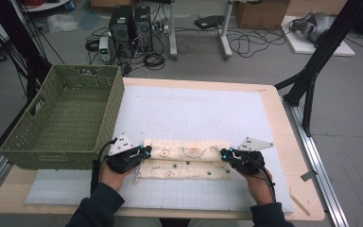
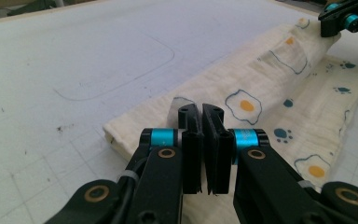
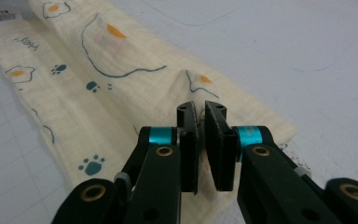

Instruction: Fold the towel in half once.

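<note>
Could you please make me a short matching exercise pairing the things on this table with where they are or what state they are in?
Things:
1. basket
2. cloth
3. left claw
4. right claw

States:
A. folded into a long strip on the white mat
B. pinching the cloth's left end
C. green, at the table's left edge
D. pinching the cloth's right end

Pairs: 1-C, 2-A, 3-B, 4-D

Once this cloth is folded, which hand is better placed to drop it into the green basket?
Probably the left. The left hand-held gripper pinches the cloth end beside the green basket; the right hand-held gripper pinches the far end.
</note>
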`<move>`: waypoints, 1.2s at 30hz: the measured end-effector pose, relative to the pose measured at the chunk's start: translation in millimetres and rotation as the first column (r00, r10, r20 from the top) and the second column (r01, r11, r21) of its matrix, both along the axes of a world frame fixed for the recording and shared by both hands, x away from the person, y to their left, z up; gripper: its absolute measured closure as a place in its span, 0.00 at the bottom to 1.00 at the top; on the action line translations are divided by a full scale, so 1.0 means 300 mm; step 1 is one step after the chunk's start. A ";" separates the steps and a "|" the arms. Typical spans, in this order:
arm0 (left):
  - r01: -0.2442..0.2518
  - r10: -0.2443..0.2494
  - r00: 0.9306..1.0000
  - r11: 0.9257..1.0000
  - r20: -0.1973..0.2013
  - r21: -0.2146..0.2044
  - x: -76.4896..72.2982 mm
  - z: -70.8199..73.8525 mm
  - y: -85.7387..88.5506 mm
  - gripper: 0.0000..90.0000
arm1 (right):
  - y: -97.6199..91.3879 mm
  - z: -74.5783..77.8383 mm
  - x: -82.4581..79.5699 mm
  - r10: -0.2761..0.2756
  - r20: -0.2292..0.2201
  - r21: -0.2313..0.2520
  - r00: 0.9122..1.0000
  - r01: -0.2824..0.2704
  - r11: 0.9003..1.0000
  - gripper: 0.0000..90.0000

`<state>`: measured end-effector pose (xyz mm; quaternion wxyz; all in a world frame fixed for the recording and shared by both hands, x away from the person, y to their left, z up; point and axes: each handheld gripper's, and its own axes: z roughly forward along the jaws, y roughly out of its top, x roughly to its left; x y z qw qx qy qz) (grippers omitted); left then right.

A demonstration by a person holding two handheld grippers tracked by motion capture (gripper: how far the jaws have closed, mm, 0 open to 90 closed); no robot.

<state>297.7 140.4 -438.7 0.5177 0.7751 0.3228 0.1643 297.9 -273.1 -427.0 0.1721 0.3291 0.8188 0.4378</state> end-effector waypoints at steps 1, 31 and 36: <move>-0.002 0.002 1.000 1.000 -0.007 -0.001 -0.001 -0.003 0.001 0.95 | -0.002 -0.001 0.000 0.004 -0.002 -0.002 1.000 -0.004 1.000 0.93; -0.113 0.116 0.982 0.993 -0.149 0.031 0.081 -0.023 0.017 0.62 | -0.048 0.021 -0.012 -0.086 -0.004 -0.015 0.996 0.085 0.996 0.62; -0.084 0.102 0.982 0.989 -0.157 0.118 0.086 -0.040 -0.008 0.90 | -0.010 -0.031 0.044 -0.136 -0.082 -0.095 0.987 0.128 0.987 0.65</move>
